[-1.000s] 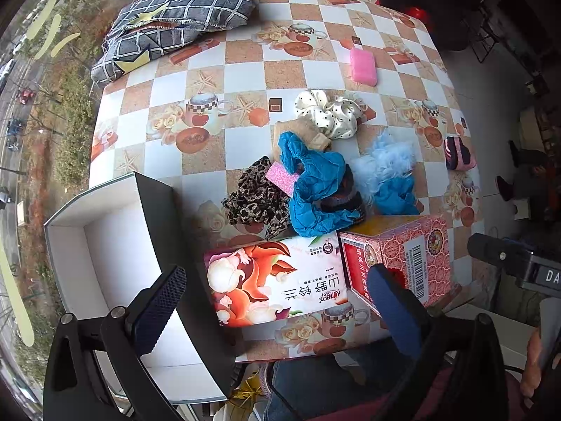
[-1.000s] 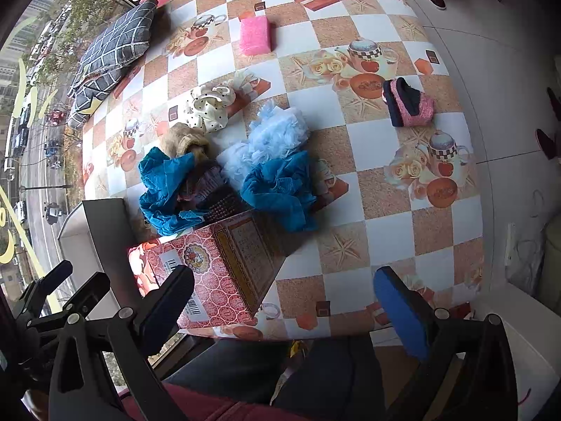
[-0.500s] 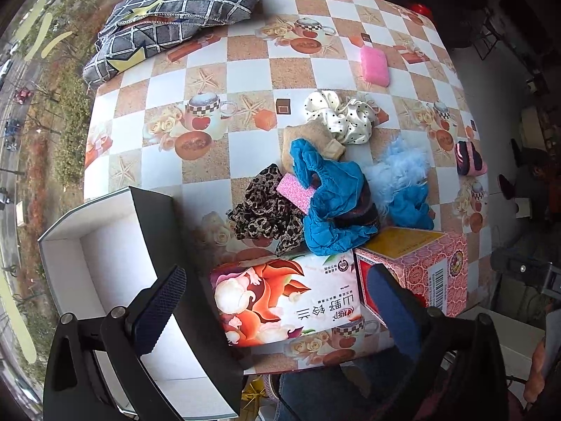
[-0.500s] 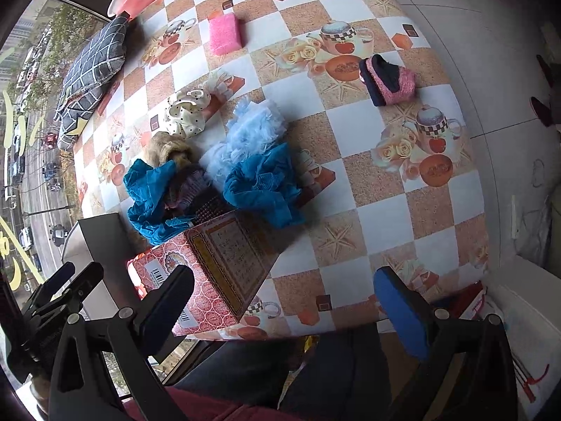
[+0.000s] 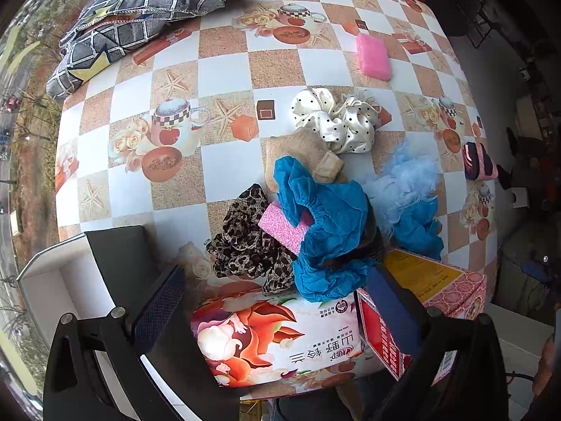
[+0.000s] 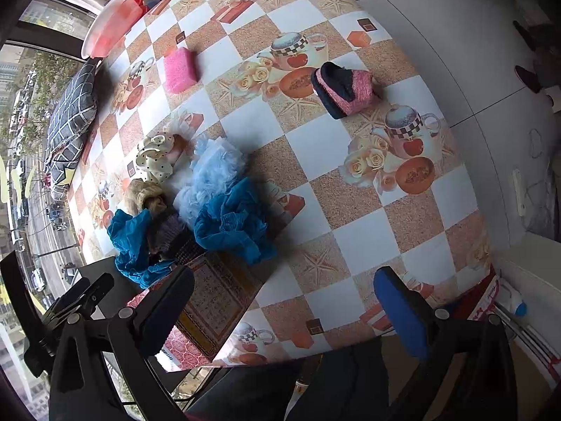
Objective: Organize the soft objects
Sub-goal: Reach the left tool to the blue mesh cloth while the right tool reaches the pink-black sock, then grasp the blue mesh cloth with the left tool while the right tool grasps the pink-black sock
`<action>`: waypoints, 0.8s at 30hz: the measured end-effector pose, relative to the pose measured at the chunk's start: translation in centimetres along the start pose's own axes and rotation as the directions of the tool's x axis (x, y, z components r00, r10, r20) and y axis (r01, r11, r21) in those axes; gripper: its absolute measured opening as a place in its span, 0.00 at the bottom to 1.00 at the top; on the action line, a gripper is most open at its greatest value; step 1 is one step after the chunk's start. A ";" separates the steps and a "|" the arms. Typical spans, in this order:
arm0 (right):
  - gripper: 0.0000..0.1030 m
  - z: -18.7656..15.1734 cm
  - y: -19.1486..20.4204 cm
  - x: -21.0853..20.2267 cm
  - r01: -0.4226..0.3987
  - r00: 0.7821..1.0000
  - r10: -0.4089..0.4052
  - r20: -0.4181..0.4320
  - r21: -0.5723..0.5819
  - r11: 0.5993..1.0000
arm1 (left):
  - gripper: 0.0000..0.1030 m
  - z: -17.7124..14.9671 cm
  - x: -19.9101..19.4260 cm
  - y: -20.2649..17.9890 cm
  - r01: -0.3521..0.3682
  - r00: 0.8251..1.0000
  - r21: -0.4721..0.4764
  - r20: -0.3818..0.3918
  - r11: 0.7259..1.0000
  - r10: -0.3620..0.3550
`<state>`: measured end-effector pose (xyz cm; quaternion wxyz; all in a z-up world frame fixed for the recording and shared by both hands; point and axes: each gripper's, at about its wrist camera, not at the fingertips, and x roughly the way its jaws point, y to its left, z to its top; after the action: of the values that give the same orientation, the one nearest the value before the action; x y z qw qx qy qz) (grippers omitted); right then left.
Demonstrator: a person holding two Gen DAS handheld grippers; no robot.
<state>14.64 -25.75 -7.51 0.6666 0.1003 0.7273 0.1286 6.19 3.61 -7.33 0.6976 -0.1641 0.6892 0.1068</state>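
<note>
A heap of soft things lies mid-table: a blue cloth [image 5: 326,231], a leopard-print scrunchie [image 5: 245,242], a pink sponge [image 5: 284,226], a beige sock [image 5: 301,158], a white polka-dot scrunchie [image 5: 336,119] and a pale blue fluffy piece [image 5: 406,182]. A second pink sponge [image 5: 373,57] and a pink-and-dark sock [image 6: 345,89] lie apart. My left gripper [image 5: 277,310] is open and empty above the floral tissue pack [image 5: 280,336]. My right gripper [image 6: 284,310] is open and empty over the table's near edge.
An open white box with a black lid [image 5: 70,298] stands at the near left. A red patterned box [image 5: 438,291] stands beside the tissue pack. A grey checked cushion [image 5: 140,10] lies at the far left. A red-and-white lid [image 6: 112,24] sits at the far edge.
Both grippers have moved forward, closer to the table and the heap. Their jaws stay open. Nothing on the table has moved.
</note>
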 end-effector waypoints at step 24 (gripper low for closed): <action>1.00 14.5 -3.2 8.7 0.192 0.979 -0.188 0.073 -0.059 0.980 | 0.97 3.5 5.1 -3.3 -0.051 0.998 0.003 -0.042 0.999 0.051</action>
<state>28.31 -25.21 -17.91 0.7029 0.0128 0.7061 0.0846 10.83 1.54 -12.14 0.6803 -0.1478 0.7077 0.1205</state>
